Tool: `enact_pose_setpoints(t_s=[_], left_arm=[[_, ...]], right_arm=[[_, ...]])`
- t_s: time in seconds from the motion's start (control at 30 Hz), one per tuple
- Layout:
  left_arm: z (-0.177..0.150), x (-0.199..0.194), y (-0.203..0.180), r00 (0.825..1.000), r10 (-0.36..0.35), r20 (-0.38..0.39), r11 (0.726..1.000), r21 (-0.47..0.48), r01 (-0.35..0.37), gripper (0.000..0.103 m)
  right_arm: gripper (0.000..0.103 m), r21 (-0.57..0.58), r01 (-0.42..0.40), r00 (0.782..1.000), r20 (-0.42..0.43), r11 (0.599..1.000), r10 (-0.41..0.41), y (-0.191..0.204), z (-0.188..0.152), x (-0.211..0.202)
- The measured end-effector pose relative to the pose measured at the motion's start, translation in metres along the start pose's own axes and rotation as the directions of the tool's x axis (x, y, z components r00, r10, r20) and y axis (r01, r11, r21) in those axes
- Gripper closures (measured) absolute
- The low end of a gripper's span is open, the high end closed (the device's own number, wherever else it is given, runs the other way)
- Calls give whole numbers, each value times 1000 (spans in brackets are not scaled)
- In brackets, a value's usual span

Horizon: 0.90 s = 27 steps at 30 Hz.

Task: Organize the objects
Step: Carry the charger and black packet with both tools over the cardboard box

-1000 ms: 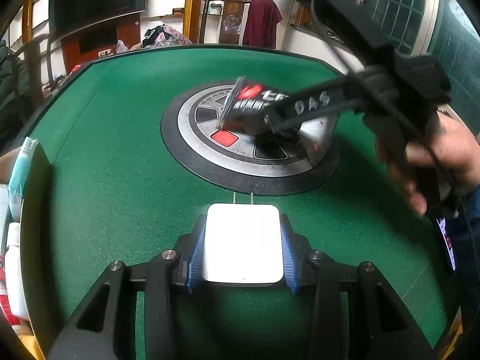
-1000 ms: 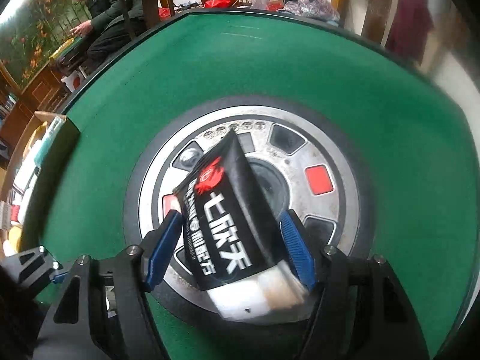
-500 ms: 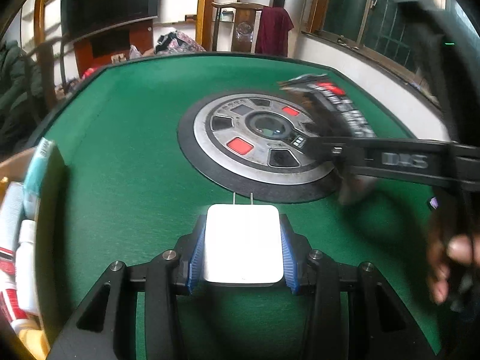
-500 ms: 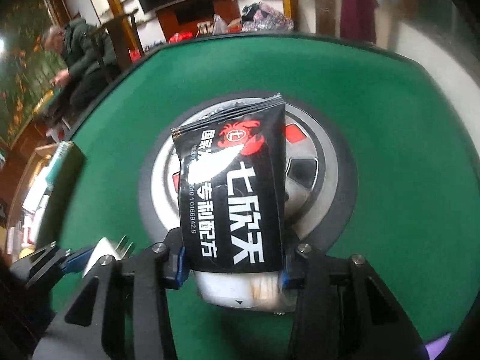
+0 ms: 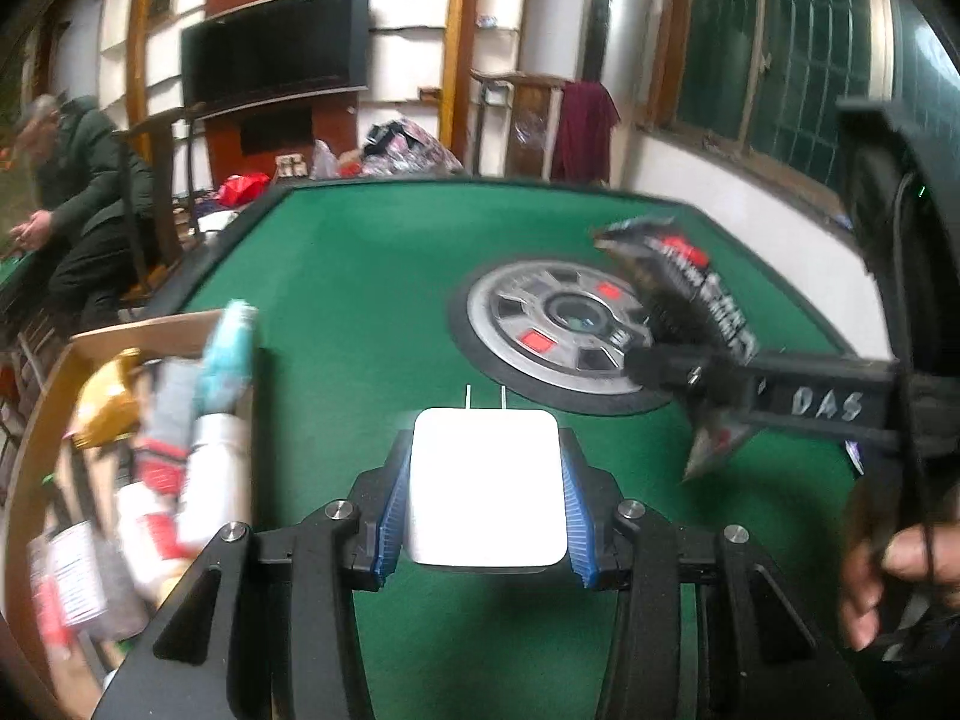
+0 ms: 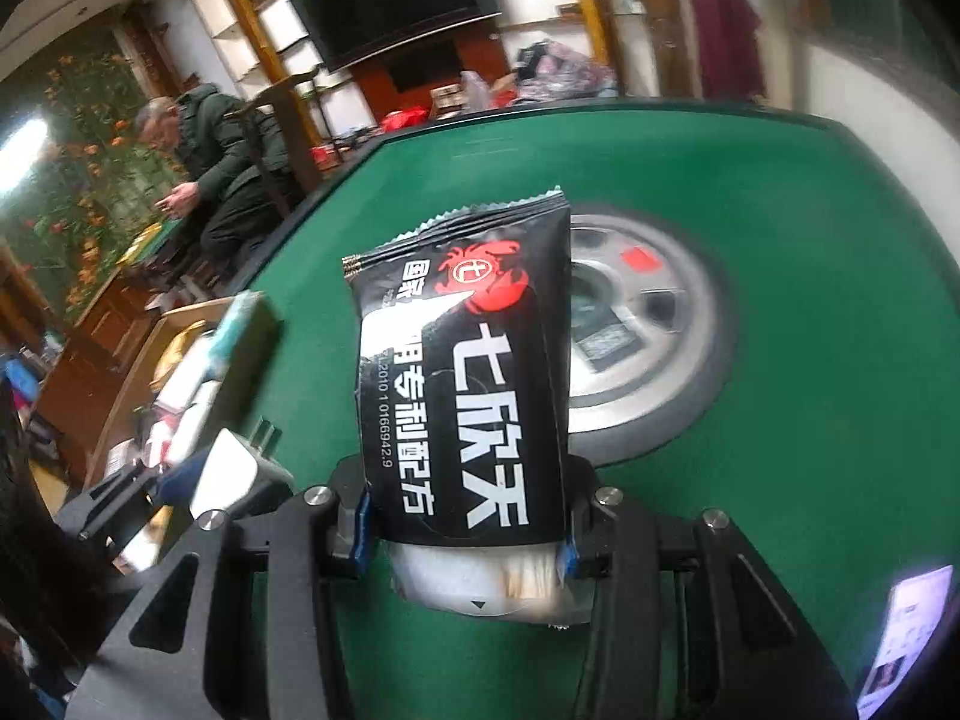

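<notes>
Two loads hang over my green felt table point(image 5: 372, 276): my left gripper point(image 5: 486, 501) clamps a white charger point(image 5: 487, 489), my right gripper point(image 6: 465, 540) pinches a black sachet point(image 6: 465, 384) above the round metal hub point(image 5: 558, 330), with a cardboard box point(image 5: 54, 396) left and a dark television point(image 5: 276, 66) beyond.
</notes>
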<state>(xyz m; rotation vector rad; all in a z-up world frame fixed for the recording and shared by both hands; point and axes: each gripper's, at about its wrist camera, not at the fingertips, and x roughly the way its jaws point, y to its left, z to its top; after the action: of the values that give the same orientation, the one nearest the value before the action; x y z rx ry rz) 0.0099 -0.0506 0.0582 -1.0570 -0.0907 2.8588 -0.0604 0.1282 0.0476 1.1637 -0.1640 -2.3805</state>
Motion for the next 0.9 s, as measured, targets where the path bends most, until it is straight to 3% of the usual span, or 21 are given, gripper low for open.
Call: enact_pose_setpoints(t_s=[0.2, 0.43, 0.7, 0.9], left_arm=[[-5, -41, 59, 995, 78, 58, 992, -106, -71, 64], [-25, -63, 140, 978, 198, 58, 954, -241, -179, 64], [-62, -58, 191, 963, 269, -3, 910, -328, -255, 64], [-76, -54, 201, 955, 296, -18, 902, -324, -285, 64]], right_arm=[[62, -120, -119, 993, -42, 986, 114, 69, 2, 14], [62, -243, -216, 973, -129, 946, 189, 159, 9, 53], [62, -345, -237, 962, -211, 908, 171, 238, 4, 106], [62, -381, -215, 964, -231, 899, 132, 255, -3, 129]])
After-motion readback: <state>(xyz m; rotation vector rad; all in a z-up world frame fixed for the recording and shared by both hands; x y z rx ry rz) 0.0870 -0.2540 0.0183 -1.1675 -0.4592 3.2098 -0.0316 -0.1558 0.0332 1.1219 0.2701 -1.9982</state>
